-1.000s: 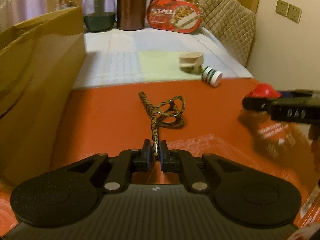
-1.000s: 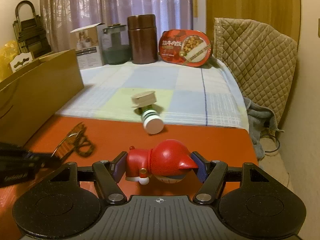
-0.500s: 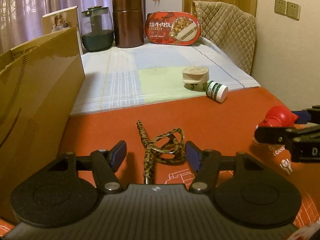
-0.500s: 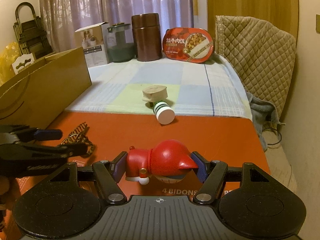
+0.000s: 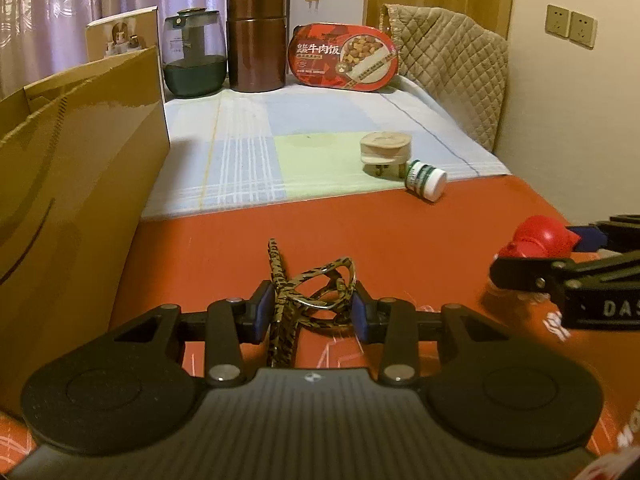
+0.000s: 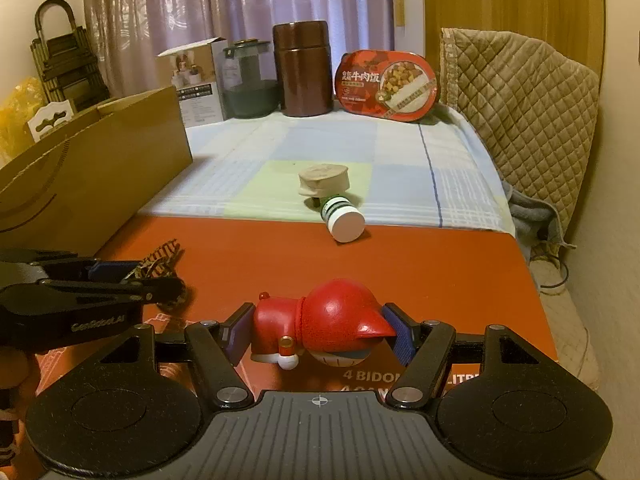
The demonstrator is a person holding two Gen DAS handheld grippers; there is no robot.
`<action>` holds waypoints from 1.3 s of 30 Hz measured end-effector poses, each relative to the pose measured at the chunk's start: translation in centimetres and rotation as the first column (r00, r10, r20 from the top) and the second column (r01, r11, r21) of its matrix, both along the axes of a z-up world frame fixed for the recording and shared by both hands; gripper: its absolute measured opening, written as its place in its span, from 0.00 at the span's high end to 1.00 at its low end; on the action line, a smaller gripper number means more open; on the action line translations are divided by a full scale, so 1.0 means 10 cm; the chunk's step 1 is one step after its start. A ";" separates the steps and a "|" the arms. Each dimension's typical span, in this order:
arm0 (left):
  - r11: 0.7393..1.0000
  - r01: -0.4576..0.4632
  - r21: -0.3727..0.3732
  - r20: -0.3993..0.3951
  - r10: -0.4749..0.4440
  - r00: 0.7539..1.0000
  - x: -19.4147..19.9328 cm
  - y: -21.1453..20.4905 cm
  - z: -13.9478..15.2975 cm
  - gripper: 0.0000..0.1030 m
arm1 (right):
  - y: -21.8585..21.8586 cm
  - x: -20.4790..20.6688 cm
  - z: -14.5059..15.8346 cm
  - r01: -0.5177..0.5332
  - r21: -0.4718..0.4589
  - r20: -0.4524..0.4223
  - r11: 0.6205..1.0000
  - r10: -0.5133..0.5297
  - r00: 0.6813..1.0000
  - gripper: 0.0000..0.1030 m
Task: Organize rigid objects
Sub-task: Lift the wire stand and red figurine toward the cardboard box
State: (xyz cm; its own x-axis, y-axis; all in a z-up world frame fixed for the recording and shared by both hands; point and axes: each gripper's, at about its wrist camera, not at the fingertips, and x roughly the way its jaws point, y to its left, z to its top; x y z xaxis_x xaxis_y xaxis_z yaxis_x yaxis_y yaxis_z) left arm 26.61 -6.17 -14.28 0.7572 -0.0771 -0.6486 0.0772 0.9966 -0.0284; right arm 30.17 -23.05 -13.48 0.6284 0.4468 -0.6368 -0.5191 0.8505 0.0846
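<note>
Left gripper (image 5: 311, 310): our fingers sit either side of the leopard-print glasses (image 5: 310, 292), which lie folded on the red sheet (image 5: 400, 236). The blue pads (image 5: 262, 308) look to be touching the frame on both sides, so we read it as clamped on the glasses, though contact on the right pad is hard to confirm. One temple arm sticks out forward past the fingertips, the rest of the frame is between the pads. Right gripper (image 6: 320, 332): clenched on the red figurine (image 6: 324, 330), which lies on its side across the gap, body against the left pad, pointed hat tip against the right pad. From the left wrist view the figurine (image 5: 538, 236) shows in the right gripper (image 5: 560, 256) at the far right, just above the red sheet. Further out, a small white-capped bottle (image 6: 342, 218) lies on its side at the edge of the red sheet, touching a beige cap-shaped piece (image 6: 323, 184) on the checked cloth (image 6: 400, 152). Cardboard box (image 6: 92, 176) along the left. At the back: brown canister (image 6: 303, 74), glass jar (image 6: 248, 80), red meal tray (image 6: 386, 86) leaning upright.
</note>
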 end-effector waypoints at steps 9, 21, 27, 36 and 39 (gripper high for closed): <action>0.999 0.041 -0.021 0.045 -0.040 0.998 -0.28 0.01 0.45 0.67 | -0.01 -0.23 0.41 0.002 0.002 0.050 1.000 -0.003 0.999 0.37; 0.996 0.082 -0.036 0.138 -0.076 0.987 -0.67 0.29 1.37 0.67 | 0.13 -0.60 1.30 0.022 0.044 0.092 0.999 -0.026 0.995 0.37; 0.996 0.081 -0.041 0.168 -0.073 0.983 -0.93 0.52 1.73 0.67 | 0.29 -0.87 1.64 0.016 0.089 0.101 0.996 -0.025 0.995 0.37; 1.000 0.027 -0.011 0.185 -0.024 0.982 -1.16 1.06 1.96 0.67 | 0.75 -1.10 1.85 -0.069 0.140 0.112 0.988 0.054 0.992 0.37; 1.000 0.006 0.011 0.176 -0.008 0.984 -1.17 1.22 1.97 0.67 | 0.94 -1.13 1.84 -0.099 0.150 0.119 0.984 0.082 0.989 0.37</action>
